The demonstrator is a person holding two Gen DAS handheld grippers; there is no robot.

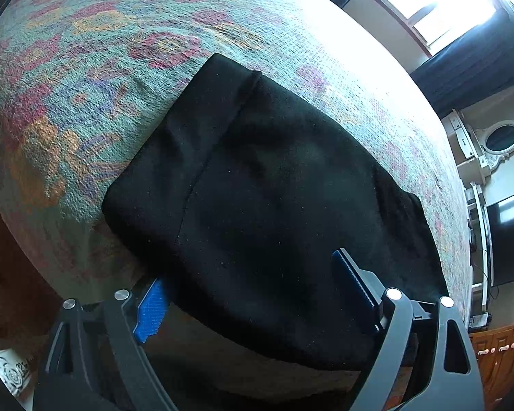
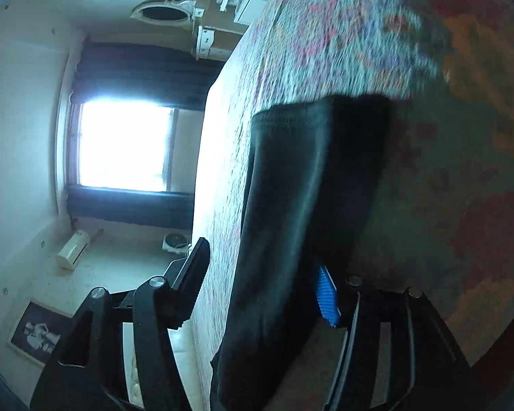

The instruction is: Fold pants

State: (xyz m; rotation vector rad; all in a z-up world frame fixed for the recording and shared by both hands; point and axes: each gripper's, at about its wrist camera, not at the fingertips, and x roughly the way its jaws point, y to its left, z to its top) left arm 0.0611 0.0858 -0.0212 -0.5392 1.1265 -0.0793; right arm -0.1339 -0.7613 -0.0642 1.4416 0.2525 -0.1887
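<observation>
The black pants (image 1: 264, 198) lie folded into a thick rectangle on the flowered bedspread (image 1: 96, 78), at the bed's near edge. My left gripper (image 1: 253, 291) is open, its blue-padded fingers (image 1: 150, 311) spread on either side of the near edge of the pants. In the right wrist view the camera is rolled sideways. My right gripper (image 2: 264, 281) is open around the pants' edge (image 2: 284, 212), with the cloth between its jaws. One blue pad (image 2: 325, 294) shows beside the cloth.
The bedspread (image 2: 342, 41) covers the whole bed. A bright window (image 1: 428, 3) with dark curtains, a white dresser with an oval mirror (image 1: 500, 137) and a dark TV screen (image 1: 507, 236) stand beyond the bed's far side. Wooden cabinets (image 1: 497, 352) are at lower right.
</observation>
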